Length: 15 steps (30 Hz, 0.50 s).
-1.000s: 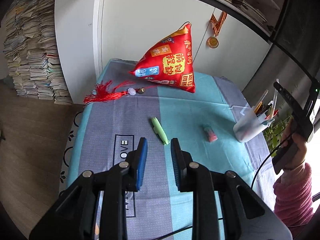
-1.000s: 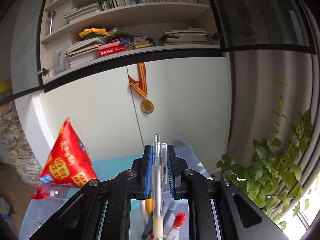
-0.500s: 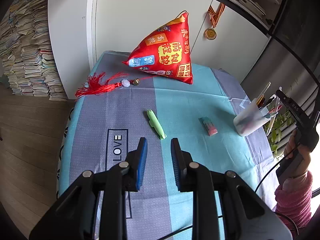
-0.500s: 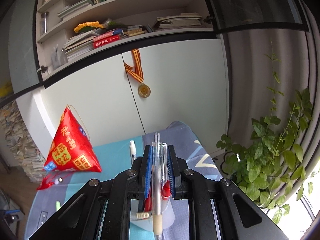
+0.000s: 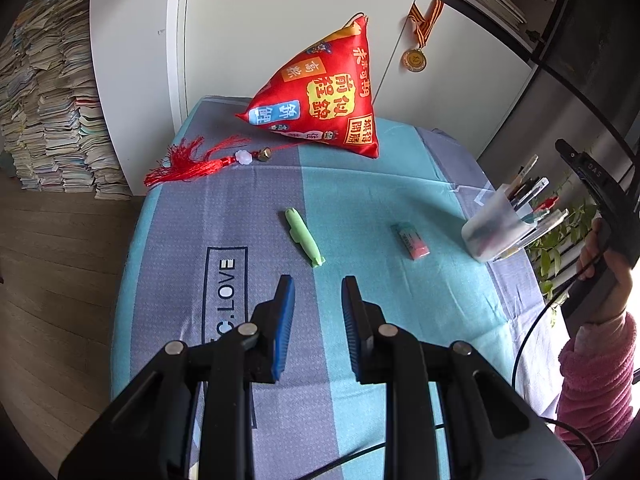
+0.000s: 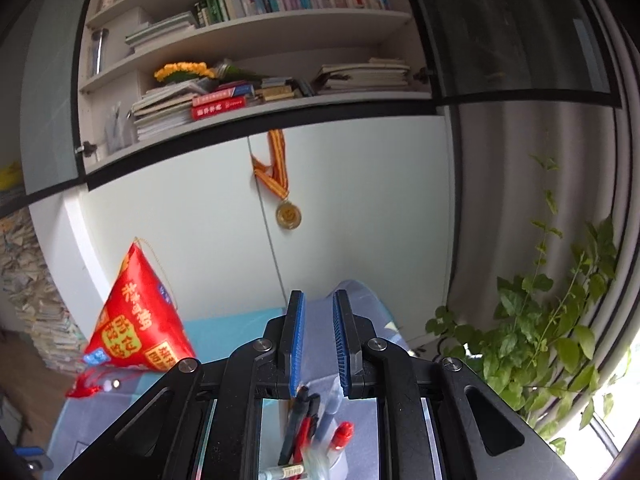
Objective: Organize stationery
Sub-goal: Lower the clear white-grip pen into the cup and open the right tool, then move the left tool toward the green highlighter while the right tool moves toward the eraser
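Table under a grey-and-teal cloth; red pyramid cushion at the far end. Pen cup at the right edge, already stocked. Right gripper above the cup, fingers slightly apart, nothing between them: pen looks dropped in. Left gripper fingers apart, empty, hovering near the green highlighter. Pink eraser loose too. Next: descend on the highlighter.

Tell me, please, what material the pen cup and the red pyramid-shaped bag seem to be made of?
The pen cup looks like frosted translucent plastic: the pens show dimly through its wall. The red pyramid-shaped bag looks like glossy satin-like fabric: it has a soft sheen, printed patches and stitched edges. The exact fibre cannot be told.
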### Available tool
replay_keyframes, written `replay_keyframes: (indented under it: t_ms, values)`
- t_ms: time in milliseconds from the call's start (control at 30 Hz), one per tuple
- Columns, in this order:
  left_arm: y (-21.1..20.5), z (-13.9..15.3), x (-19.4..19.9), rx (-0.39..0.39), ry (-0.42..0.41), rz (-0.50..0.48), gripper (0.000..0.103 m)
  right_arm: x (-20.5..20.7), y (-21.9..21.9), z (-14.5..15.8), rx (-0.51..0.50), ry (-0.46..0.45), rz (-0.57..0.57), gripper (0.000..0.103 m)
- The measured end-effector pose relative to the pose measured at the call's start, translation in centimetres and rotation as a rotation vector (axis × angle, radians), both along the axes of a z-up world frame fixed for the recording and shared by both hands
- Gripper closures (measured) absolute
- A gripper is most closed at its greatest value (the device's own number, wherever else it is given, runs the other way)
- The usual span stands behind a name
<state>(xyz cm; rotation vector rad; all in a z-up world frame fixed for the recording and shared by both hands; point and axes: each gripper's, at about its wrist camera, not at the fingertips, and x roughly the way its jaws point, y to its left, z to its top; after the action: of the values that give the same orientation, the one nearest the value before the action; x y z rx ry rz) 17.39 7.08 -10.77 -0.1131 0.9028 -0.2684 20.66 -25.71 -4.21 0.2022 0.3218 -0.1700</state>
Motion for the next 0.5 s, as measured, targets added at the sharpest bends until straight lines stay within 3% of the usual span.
replay_keyframes:
  t_ms: [167,233,433,500]
  values:
    - [-0.1,-0.9,0.5,0.007,0.022,-0.003,0.081,-2.8,-2.3,-0.7,0.144,0.108,0.112,0.083]
    - [-0.3,-1.2,0.9,0.000,0.036,-0.003,0.081,-4.1,-3.2,-1.2,0.164,0.141,0.108,0.060]
    - [-1.9,-1.9,0.6,0.003,0.043,-0.061,0.081,-7.3,-5.9,-5.1,0.230,0.362,0.129,0.059]
    - [-2.4,-2.1,0.7,0.013,0.049,-0.071,0.081,-7.9,-5.6,-7.1,0.181,0.462,0.186,0.059]
